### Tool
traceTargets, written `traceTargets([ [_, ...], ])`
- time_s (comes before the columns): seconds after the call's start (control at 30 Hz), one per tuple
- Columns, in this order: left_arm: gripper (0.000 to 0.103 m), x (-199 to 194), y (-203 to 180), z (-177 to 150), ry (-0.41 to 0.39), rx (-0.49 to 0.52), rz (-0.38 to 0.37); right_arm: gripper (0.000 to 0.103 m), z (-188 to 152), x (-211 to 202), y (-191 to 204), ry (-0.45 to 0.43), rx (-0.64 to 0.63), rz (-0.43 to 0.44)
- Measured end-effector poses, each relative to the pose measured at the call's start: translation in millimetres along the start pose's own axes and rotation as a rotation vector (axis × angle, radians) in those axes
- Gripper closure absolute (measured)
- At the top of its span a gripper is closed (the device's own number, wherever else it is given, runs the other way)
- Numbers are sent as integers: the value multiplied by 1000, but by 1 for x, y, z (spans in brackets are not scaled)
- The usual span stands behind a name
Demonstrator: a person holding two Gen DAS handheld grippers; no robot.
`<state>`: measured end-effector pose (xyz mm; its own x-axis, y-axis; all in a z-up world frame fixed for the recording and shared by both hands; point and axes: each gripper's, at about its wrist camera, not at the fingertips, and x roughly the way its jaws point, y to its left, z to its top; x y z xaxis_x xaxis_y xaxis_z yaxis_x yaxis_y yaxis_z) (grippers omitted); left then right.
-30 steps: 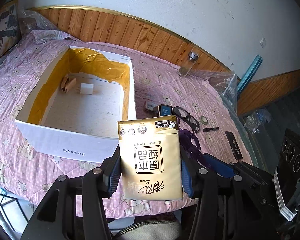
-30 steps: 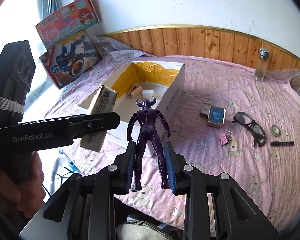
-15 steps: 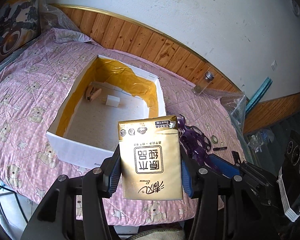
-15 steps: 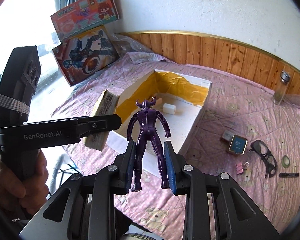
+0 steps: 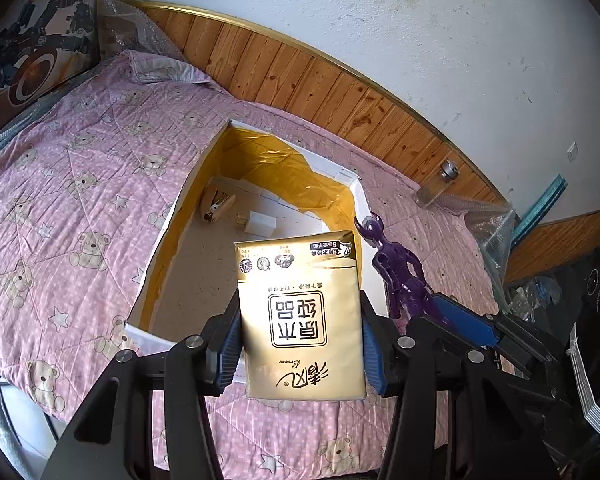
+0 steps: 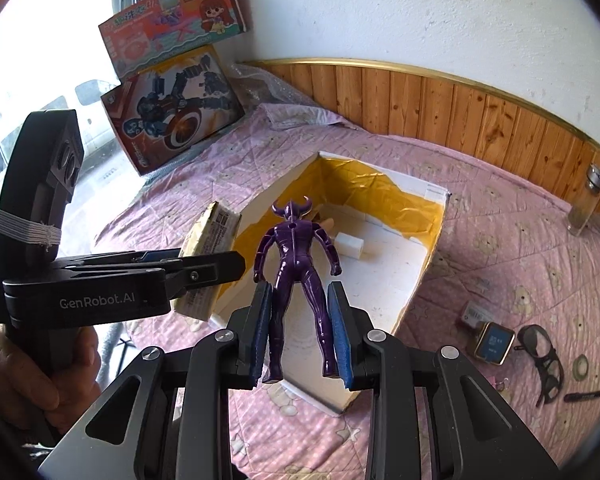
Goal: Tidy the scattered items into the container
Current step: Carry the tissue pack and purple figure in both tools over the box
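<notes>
My left gripper (image 5: 300, 336) is shut on a gold tissue pack (image 5: 300, 320), held above the near edge of the white box (image 5: 356, 184) with yellow-taped inner walls. In the right wrist view, my right gripper (image 6: 300, 320) is shut on the legs of a purple horned figure (image 6: 296, 256), upright over the box (image 6: 436, 216). The left gripper (image 6: 204, 268) and tissue pack (image 6: 208, 240) show there at left, held by a hand (image 6: 32, 368). The purple figure (image 5: 400, 276) also appears right of the pack. Inside the box lie a small stapler (image 5: 216, 206) and a white block (image 5: 260, 222).
The box stands on a pink bear-print quilt (image 5: 60, 220). To its right lie a small tin (image 6: 494, 340), black glasses (image 6: 544, 364), a tape ring (image 6: 579, 368) and a black marker (image 6: 582, 396). A glass jar (image 6: 588, 200) stands by the wood panelling. Toy boxes (image 6: 172, 108) lean at the back left.
Both grippers have moved left and forward with their loads, closer over the box. The box now sits more centred and larger in both views.
</notes>
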<state>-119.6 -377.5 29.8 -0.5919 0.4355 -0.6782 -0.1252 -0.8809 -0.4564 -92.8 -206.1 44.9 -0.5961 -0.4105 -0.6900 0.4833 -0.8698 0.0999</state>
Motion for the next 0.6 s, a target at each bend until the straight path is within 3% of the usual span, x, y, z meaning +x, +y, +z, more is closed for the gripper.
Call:
traceTargets([
  [0.6,51,70,14,40,123,-10,65,73,54,80,-55,135,40,7],
])
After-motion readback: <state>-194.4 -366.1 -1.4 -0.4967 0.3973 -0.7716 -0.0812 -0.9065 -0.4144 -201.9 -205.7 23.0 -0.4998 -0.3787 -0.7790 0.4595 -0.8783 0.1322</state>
